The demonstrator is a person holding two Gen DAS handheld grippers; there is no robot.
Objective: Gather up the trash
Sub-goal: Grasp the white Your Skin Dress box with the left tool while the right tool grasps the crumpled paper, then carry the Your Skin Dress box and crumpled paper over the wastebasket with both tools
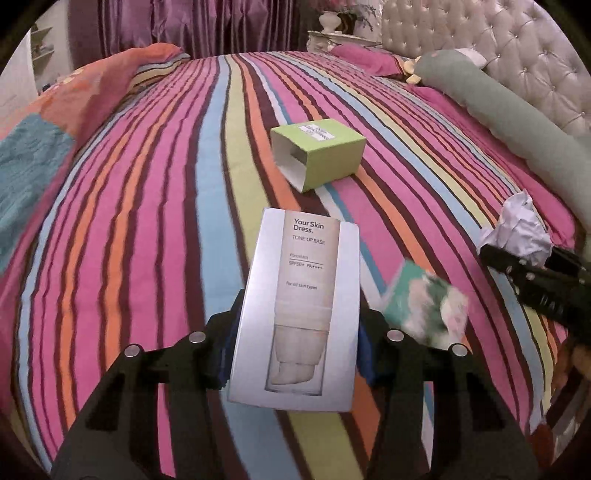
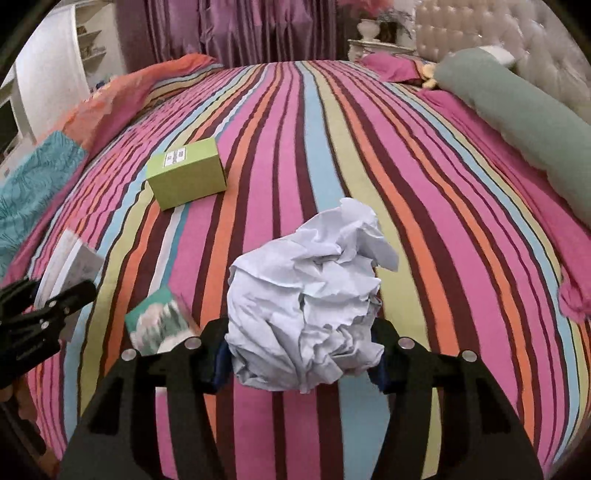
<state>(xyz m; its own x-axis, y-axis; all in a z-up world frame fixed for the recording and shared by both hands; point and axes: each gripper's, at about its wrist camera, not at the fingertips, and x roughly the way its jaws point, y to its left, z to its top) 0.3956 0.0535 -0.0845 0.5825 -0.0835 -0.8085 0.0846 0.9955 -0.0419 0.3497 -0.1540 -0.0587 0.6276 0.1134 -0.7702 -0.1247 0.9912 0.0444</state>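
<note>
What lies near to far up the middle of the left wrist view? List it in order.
left gripper clamped on the white skincare box → green box on the striped bedspread → purple curtain.

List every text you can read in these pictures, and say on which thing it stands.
White box: "Your Skin Dress."
Same box: "TONE-UP BASE"
Same box: "SPF50+ PA++++"
Same box: "For all skin types"
Same box: a faint word, perhaps "Porcelain".
Green box: white label, too small to read.
Teal packet: blurred, unreadable.
</note>
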